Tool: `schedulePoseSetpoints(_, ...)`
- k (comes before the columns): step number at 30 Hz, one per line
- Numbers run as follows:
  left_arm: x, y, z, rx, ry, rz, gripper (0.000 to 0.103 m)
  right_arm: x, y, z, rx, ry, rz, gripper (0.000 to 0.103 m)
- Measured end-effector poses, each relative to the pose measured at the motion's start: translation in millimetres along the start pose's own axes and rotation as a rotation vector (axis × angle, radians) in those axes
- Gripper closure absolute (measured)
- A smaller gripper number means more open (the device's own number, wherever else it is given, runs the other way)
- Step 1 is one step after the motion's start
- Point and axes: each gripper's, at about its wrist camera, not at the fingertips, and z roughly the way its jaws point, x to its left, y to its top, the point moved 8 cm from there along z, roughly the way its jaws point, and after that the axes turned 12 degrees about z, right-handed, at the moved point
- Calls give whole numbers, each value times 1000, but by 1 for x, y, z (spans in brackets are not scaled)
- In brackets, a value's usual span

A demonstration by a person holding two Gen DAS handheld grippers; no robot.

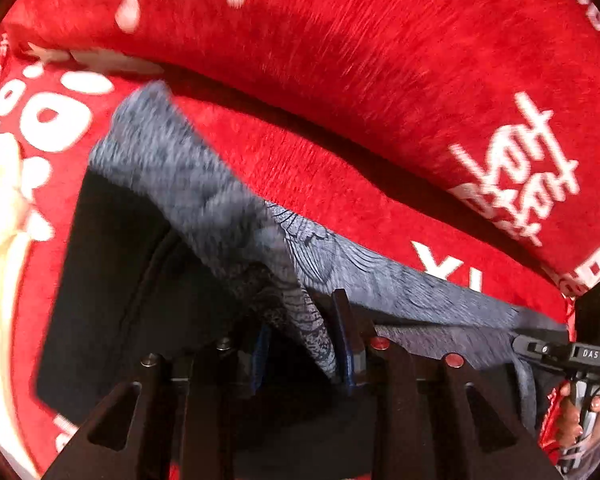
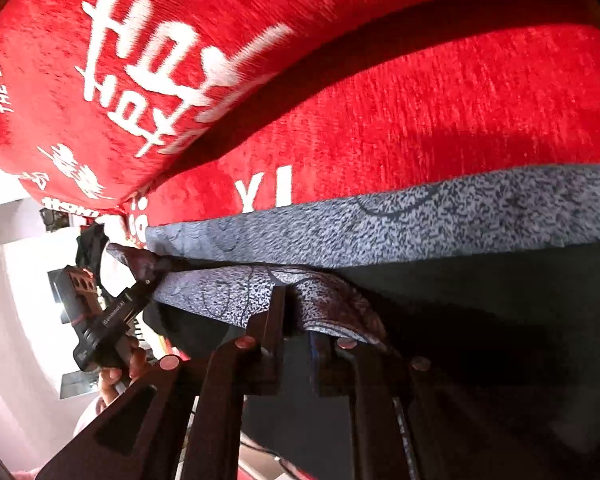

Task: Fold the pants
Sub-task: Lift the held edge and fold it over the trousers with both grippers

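Both claws (image 1: pixel 304 344) (image 2: pixel 296 320) pinch grey pants (image 1: pixel 172 160), seemingly over red printed blanket (image 1: pixel 380 80).

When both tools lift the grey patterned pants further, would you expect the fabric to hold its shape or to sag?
Probably sag: the pants already drape in soft folds from the left tool. They look thin and light, bunching where the right tool pinches them. The fuzzy red blanket may drag on trailing cloth.

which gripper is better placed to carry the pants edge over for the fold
Neither clearly: the left gripper and the right gripper are each shut on the grey patterned edge of the pants, lifted taut between them above the red blanket. Moving both together looks best.
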Motion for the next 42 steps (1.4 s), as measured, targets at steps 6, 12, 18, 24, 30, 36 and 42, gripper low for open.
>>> schedulePoseSetpoints(6,-2,-10,-51,-51,215,123,21,28,-52,-47,-124,-60,-201,41)
schedulePoseSetpoints(12,-3,-23,25,101,377,172,21,34,-52,-6,-84,-210,-325,56)
schedulePoseSetpoints(18,-27,-28,16,136,408,197,21,14,-34,-10,-116,-241,-302,59)
schedulePoseSetpoints(24,-51,-32,-1,168,434,208,21,4,-61,-63,-175,-222,-295,45)
schedulePoseSetpoints(30,-88,-35,-10,160,436,280,21,-22,-83,-93,-222,-238,-228,44)
schedulePoseSetpoints(36,-121,-47,-17,148,405,369,21,-44,-111,-116,-291,-242,-160,44)
schedulePoseSetpoints(42,-140,-67,-28,130,385,462,21,-70,-152,-132,-360,-249,-82,44)
